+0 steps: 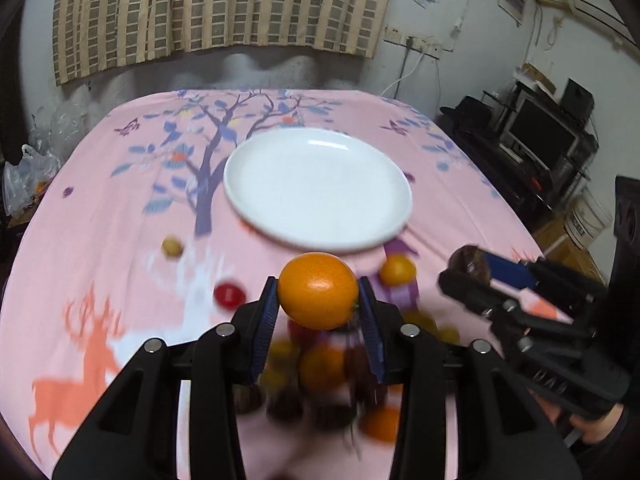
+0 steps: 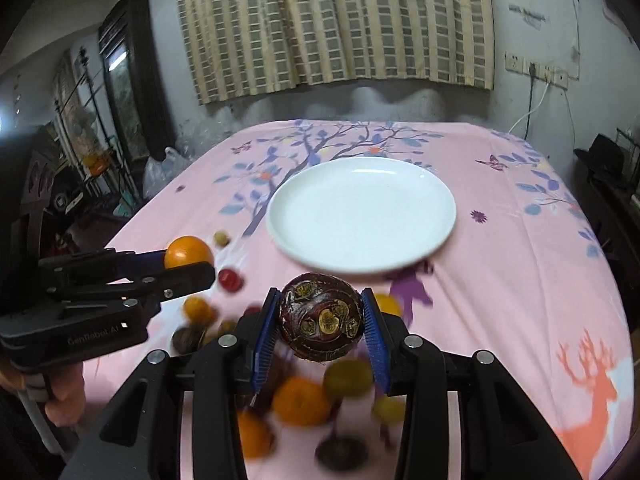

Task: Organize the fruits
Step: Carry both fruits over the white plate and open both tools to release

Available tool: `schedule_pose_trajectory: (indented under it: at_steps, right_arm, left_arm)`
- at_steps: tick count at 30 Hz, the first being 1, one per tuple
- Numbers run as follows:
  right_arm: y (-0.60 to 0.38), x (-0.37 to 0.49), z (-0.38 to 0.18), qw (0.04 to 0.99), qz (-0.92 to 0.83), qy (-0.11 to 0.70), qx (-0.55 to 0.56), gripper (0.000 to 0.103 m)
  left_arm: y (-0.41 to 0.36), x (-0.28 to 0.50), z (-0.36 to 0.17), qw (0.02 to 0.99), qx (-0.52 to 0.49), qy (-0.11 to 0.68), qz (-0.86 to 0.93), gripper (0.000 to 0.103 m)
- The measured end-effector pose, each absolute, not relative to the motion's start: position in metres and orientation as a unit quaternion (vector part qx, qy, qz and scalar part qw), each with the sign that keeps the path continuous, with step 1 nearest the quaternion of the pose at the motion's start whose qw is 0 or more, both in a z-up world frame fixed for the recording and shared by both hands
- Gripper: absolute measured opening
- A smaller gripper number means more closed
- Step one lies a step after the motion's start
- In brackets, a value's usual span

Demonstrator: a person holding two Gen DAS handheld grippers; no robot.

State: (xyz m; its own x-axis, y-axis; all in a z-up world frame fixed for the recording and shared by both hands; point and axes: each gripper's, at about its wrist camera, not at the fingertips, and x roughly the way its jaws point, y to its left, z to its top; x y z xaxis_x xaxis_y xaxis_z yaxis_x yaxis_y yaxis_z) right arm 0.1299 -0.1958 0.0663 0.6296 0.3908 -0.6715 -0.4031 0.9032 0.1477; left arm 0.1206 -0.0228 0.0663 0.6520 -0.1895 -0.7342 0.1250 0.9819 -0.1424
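Two fruits pinched: orange in left gripper, dark fruit in right gripper

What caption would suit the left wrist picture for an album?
Left tongs grip an orange above scattered fruit, facing an empty white plate on a pink tablecloth.

My left claw holds a round orange fruit above the pink printed cloth-covered surface; a round white ceramic plate lies beyond, loose fruits beneath, my right claw beside.
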Motion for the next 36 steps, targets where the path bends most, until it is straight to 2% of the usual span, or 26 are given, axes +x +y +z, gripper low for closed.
schedule_pose_trajectory:
  at_steps: [6,13,15,17,23,27,36]
  right_arm:
    - [-0.185,0.207,0.034,0.888,0.199,0.415,0.000,0.041]
    - [-0.177,0.242,0.006,0.868,0.186,0.461,-0.001,0.045]
    - [-0.176,0.240,0.006,0.869,0.188,0.458,-0.006,0.058]
    - [-0.178,0.233,0.010,0.875,0.183,0.447,-0.010,0.060]
    - [-0.192,0.197,0.020,0.876,0.196,0.440,-0.008,0.060]
    - [-0.207,0.162,0.022,0.875,0.200,0.440,-0.007,0.062]
    - [-0.235,0.077,0.015,0.872,0.197,0.448,-0.001,0.064]
  left_arm:
    - [-0.036,0.200,0.043,0.898,-0.024,0.436,-0.063,0.038]
    - [-0.027,0.246,0.007,0.875,-0.047,0.481,-0.035,0.039]
    - [-0.025,0.246,0.007,0.876,-0.066,0.476,-0.043,0.057]
    - [-0.025,0.238,0.015,0.882,-0.071,0.465,-0.041,0.070]
    - [-0.026,0.188,0.039,0.894,-0.050,0.440,-0.061,0.071]
    - [-0.024,0.143,0.042,0.896,-0.044,0.436,-0.075,0.079]
    - [-0.011,0.044,0.032,0.897,-0.030,0.433,-0.084,0.079]
